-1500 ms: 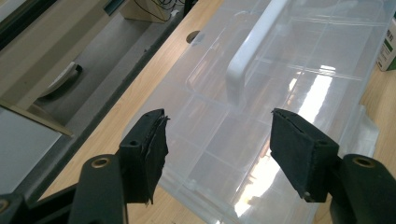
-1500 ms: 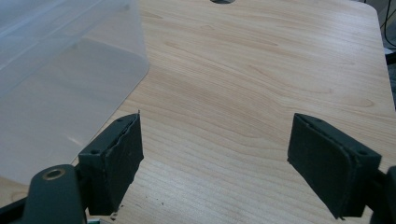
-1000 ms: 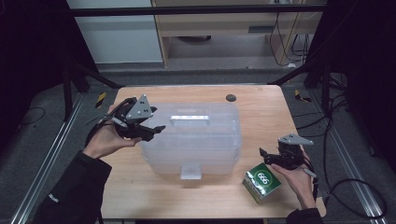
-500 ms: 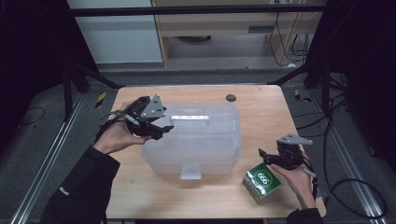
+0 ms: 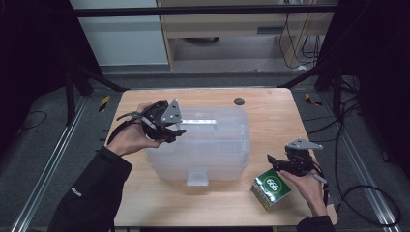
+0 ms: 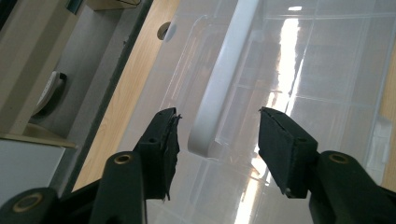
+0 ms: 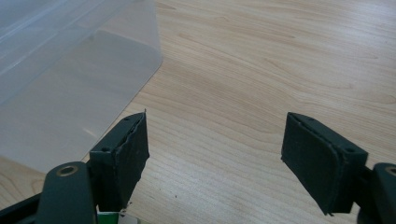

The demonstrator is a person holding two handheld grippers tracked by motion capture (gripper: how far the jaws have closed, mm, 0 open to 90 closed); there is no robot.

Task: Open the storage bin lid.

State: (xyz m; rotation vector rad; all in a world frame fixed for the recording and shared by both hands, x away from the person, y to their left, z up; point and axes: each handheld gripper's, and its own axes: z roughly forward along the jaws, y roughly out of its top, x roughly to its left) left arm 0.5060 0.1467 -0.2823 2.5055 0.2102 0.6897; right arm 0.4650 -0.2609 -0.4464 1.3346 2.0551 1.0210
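Observation:
A clear plastic storage box (image 5: 208, 145) with a lid stands in the middle of the wooden table (image 5: 270, 111). Its white handle (image 5: 200, 121) lies along the lid's far side. My left gripper (image 5: 176, 129) hovers over the lid's left end, open, with the end of the white handle (image 6: 219, 93) between its jaws, not touching. A green carton (image 5: 271, 188) sits at the front right of the table. My right gripper (image 5: 274, 162) is open just above and behind the carton. In the right gripper view the gripper (image 7: 215, 144) spans bare wood, with the box's corner (image 7: 93, 70) at left.
A small dark round disc (image 5: 238, 101) lies on the table near the far edge. A latch tab (image 5: 197, 178) sticks out of the box's near side. Metal rails and cables run along the floor on both sides of the table.
My left gripper has moved right, from beside the box's left edge to over the lid at the handle's end. The right gripper has stayed by the green carton.

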